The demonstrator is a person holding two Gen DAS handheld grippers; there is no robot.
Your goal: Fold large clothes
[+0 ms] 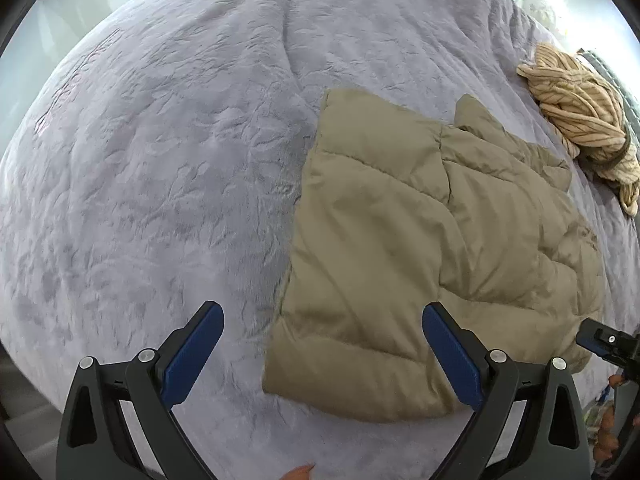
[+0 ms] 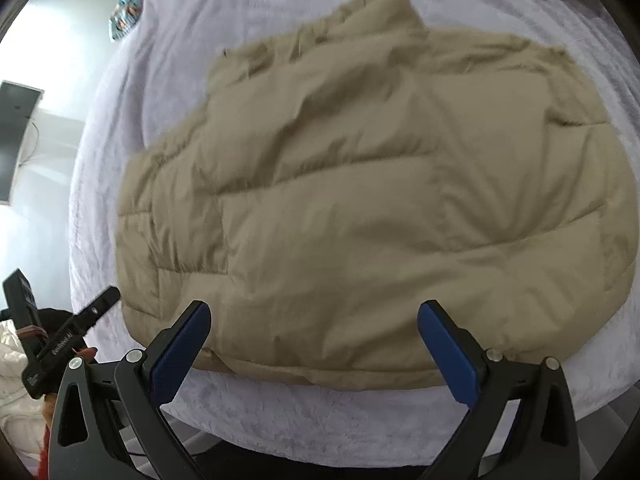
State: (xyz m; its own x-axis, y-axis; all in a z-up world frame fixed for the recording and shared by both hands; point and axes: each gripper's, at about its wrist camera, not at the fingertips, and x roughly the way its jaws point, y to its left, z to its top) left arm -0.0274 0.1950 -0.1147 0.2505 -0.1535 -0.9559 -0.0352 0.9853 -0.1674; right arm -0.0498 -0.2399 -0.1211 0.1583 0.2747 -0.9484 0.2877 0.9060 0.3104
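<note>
Folded tan puffer jacket (image 1: pixel 420 240) lies on the bedspread (image 1: pixel 160 160); left gripper (image 1: pixel 324 356) and right gripper (image 2: pixel 314 350) above it gape wide, apparently empty.

A tan quilted puffer jacket (image 2: pixel 360 208) lies folded flat on the bed.

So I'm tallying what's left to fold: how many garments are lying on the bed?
2. A tan puffer jacket lies flat on the lilac bedspread near its front edge; a striped beige garment sits bunched beyond it. More may lie outside the views.
</note>
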